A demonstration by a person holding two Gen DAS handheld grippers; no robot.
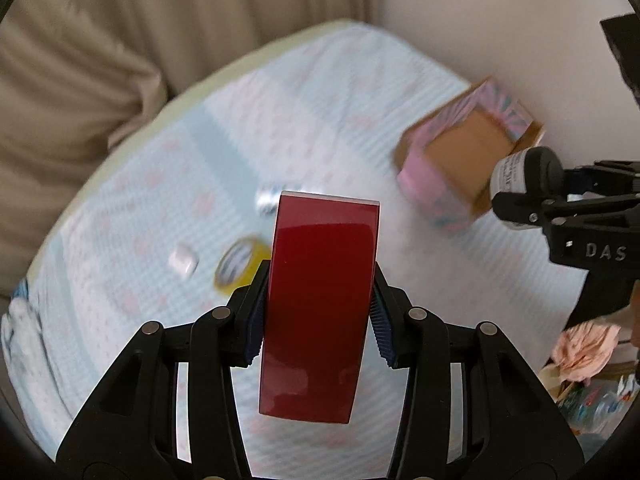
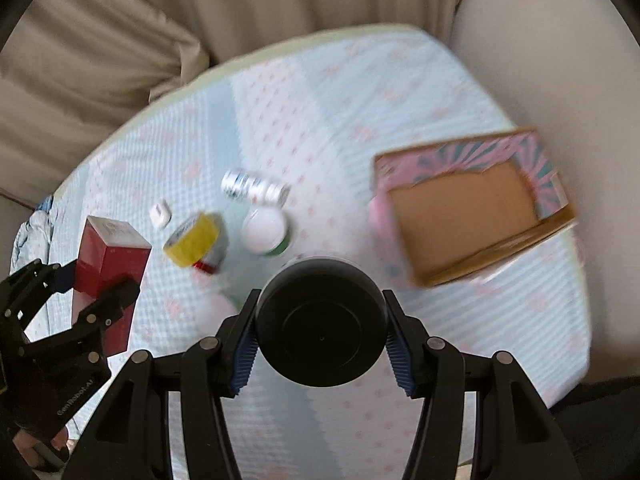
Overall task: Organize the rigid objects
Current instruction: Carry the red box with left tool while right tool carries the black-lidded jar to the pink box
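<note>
My left gripper (image 1: 318,312) is shut on a glossy red box (image 1: 320,308), held upright above the table; the right wrist view shows the same red box (image 2: 110,264) with its white top in the left gripper (image 2: 86,284). My right gripper (image 2: 320,332) is shut on a black-capped bottle (image 2: 322,320), seen from the cap end. From the left wrist, that bottle (image 1: 524,172) shows a white label and hangs by the open pink cardboard box (image 1: 464,156). The pink box (image 2: 472,208) stands empty at the table's right.
On the pale blue patterned tablecloth (image 2: 320,120) lie a yellow tape roll (image 2: 192,236), a small white case (image 2: 160,212), a white-lidded jar (image 2: 266,230) and a small lying bottle (image 2: 254,188). Beige curtains (image 2: 120,40) hang behind. Clutter sits at lower right (image 1: 588,360).
</note>
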